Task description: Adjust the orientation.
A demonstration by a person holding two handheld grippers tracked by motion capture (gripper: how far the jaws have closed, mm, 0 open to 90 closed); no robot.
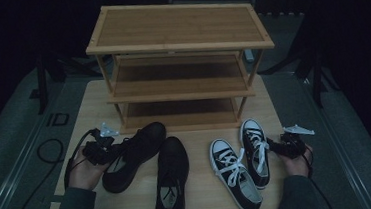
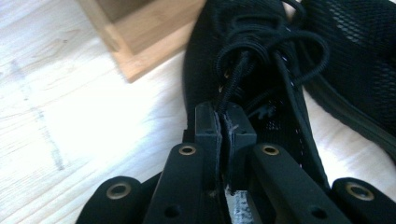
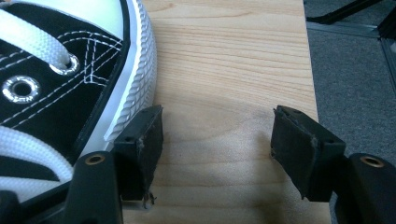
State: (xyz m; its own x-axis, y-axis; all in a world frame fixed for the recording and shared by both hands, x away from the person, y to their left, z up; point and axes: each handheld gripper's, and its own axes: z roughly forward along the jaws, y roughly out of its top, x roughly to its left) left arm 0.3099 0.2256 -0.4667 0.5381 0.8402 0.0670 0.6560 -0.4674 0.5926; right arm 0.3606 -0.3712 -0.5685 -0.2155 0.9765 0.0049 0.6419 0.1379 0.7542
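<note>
Black lace [image 2: 233,79] of the far black shoe [image 1: 132,156] sits pinched betw. the left gripper [image 2: 225,122] jaws, which are clamped on it, at the table's [image 1: 200,193] left side just near of the wooden rack [image 1: 180,65]. 2nd black shoe [image 1: 172,178] lies just right of it. Right gripper [image 3: 217,135], jaws apart w/ nothing betw. them, rests beside the right sneaker [image 1: 255,151] of the black-and-white pair.
</note>
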